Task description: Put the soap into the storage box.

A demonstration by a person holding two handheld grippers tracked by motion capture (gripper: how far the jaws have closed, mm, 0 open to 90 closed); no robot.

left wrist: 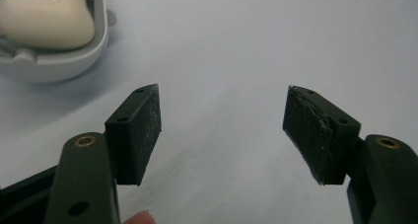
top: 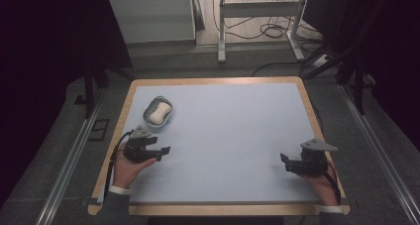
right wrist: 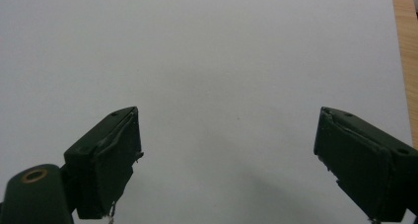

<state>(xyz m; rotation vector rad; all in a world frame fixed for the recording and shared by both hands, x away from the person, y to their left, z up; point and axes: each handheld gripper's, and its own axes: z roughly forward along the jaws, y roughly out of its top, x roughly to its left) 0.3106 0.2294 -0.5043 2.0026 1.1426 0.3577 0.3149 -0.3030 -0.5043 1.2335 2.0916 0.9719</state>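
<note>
Table (top: 223,136) with a pale blue-grey top and a wooden rim; a person's hands come in from the near edge, one gripper in each.

Left gripper (top: 163,152) — near the left edge of the table, held low over the surface, jaws pointing toward the table's middle. From the left gripper view its jaws stand wide apart, nothing between them, only bare tabletop in the gap (left wrist: 222,130). A fingertip shows at the bottom edge of that view.

Soap dish (top: 158,111) — grey, rounded, on the table's far-left part, just beyond the left gripper and apart from it. In the left gripper view it sits at the upper left corner (left wrist: 96,51), off to the side of the jaws, not between them. Bar of soap (top: 159,111) — cream-white, lying inside the dish; same in the close view (left wrist: 47,17).

Right gripper (top: 284,163) — near the right edge, well apart from the dish, jaws pointing toward the table's middle. The right gripper view shows the jaws wide, gap empty (right wrist: 226,150), plain tabletop ahead, a strip of the wooden rim at the upper right.

Beyond the table: dark floor, metal frame legs (top: 222,31), cables (top: 267,29).
</note>
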